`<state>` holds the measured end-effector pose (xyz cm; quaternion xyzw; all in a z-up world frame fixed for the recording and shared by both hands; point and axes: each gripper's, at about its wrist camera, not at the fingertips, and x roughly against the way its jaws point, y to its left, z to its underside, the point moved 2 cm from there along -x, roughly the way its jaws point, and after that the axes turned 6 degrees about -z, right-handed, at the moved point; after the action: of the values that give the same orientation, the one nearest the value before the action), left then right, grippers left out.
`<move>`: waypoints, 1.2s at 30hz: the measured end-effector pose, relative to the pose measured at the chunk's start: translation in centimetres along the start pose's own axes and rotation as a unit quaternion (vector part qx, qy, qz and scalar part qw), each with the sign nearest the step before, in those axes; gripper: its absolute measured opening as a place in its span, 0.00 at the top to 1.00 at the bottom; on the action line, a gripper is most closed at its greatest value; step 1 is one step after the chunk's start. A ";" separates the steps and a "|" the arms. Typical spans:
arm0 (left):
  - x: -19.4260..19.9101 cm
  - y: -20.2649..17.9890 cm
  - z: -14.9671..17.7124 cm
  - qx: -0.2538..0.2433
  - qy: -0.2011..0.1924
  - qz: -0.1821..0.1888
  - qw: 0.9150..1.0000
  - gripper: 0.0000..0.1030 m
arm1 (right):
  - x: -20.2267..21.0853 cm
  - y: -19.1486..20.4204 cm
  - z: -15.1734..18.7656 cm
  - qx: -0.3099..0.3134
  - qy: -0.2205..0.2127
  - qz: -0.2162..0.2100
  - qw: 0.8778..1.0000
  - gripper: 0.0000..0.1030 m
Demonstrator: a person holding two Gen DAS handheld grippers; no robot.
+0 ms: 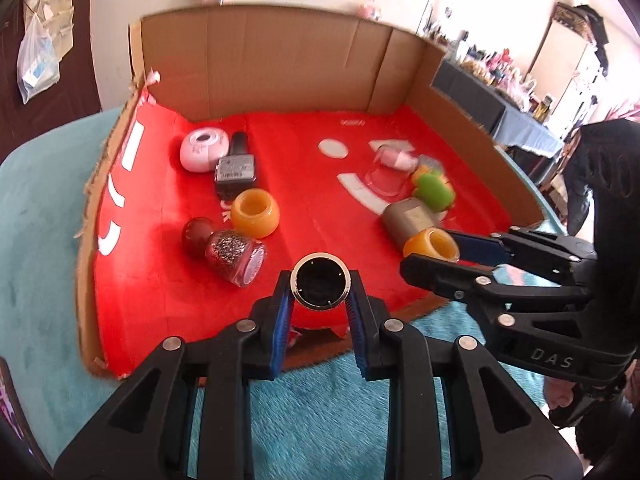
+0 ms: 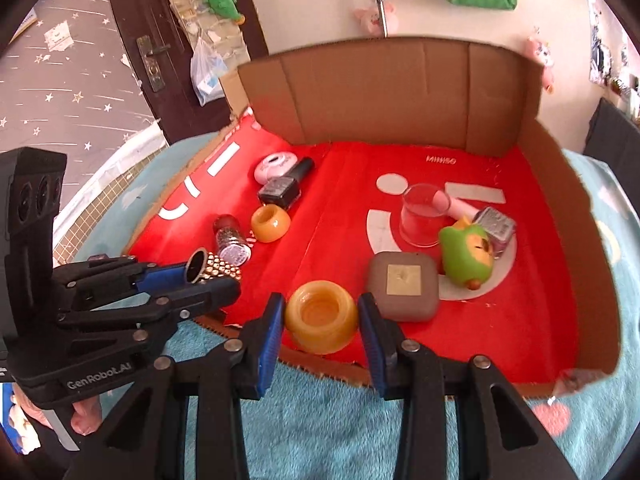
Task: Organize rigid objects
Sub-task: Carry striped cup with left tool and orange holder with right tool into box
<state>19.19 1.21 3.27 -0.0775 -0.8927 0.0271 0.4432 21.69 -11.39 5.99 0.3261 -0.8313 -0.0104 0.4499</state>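
Note:
My left gripper (image 1: 320,294) is shut on a studded metal tube (image 1: 320,286), its dark open end facing the camera; it also shows in the right wrist view (image 2: 212,271). My right gripper (image 2: 322,316) is shut on an orange ring-shaped pot (image 2: 321,316) near the front edge of the red tray floor (image 2: 352,168); this pot also shows in the left wrist view (image 1: 431,245). A second orange pot (image 2: 270,223), a glitter jar (image 2: 232,242), a dark polish bottle (image 2: 285,189) and a white round case (image 2: 276,167) lie at the left.
At the right lie a grey square box (image 2: 403,286), a green owl toy (image 2: 466,257), a clear cup (image 2: 422,216) and a silver-capped bottle (image 2: 496,225). Cardboard walls (image 2: 400,92) stand at the back and right. Blue fluffy cloth (image 2: 320,420) lies in front.

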 end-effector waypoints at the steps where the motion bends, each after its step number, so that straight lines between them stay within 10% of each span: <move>1: -0.6 0.1 0.0 -0.001 0.006 -0.004 1.000 0.76 | -0.4 -0.2 -0.1 -0.004 0.006 0.000 1.000 0.61; 36: -3.0 -0.3 -0.1 -0.009 0.019 -0.048 0.999 0.76 | -3.0 -2.0 -0.4 -0.001 0.030 0.066 0.997 0.61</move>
<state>21.07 0.43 1.01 -0.0392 -0.8871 -0.0038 0.4598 24.20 -11.19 3.32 0.2705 -0.8370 0.0280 0.4749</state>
